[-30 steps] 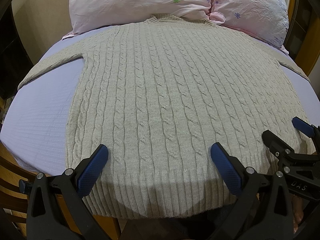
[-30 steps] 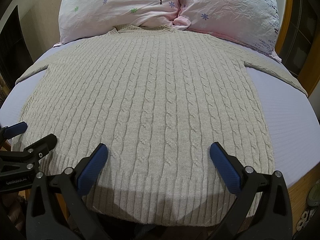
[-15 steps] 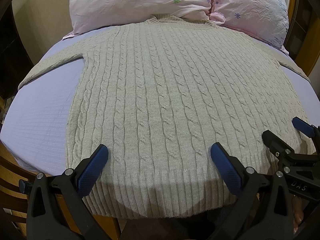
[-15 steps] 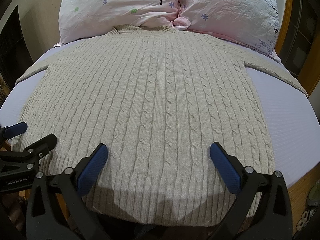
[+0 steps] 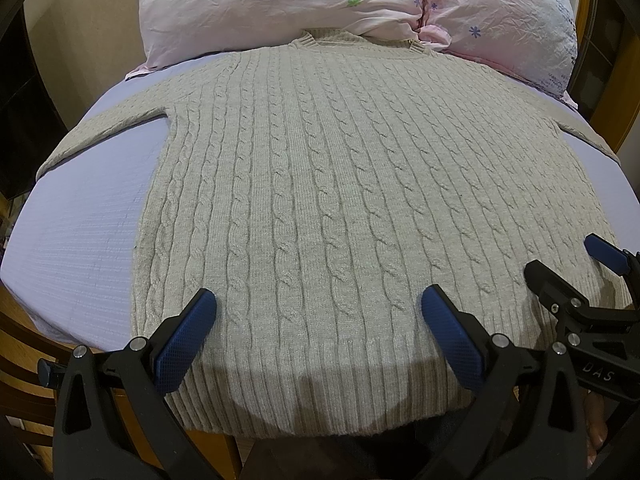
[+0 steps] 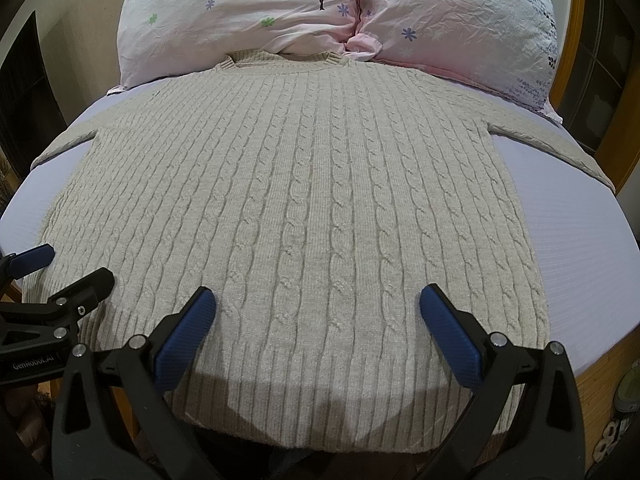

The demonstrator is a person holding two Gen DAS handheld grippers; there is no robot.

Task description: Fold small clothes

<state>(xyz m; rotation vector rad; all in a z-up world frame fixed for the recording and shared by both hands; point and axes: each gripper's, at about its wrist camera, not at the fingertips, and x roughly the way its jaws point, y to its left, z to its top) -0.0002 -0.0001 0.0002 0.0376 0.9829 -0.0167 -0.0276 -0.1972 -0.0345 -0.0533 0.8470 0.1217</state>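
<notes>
A beige cable-knit sweater [image 5: 320,200] lies flat on a lilac sheet, collar far, ribbed hem near; it also shows in the right wrist view [image 6: 312,208]. Both sleeves spread out to the sides. My left gripper [image 5: 318,312] is open and empty, hovering over the hem's left half. My right gripper [image 6: 316,308] is open and empty over the hem's right half. Each gripper shows at the edge of the other's view, the right one [image 5: 576,276] and the left one [image 6: 64,268].
Two pink flowered pillows [image 5: 280,4] [image 6: 460,20] lie behind the collar. The lilac bed sheet [image 5: 80,240] [image 6: 580,240] shows on both sides. A wooden bed frame [image 6: 600,384] runs along the near edge, with a shoe [image 6: 628,392] on the floor at right.
</notes>
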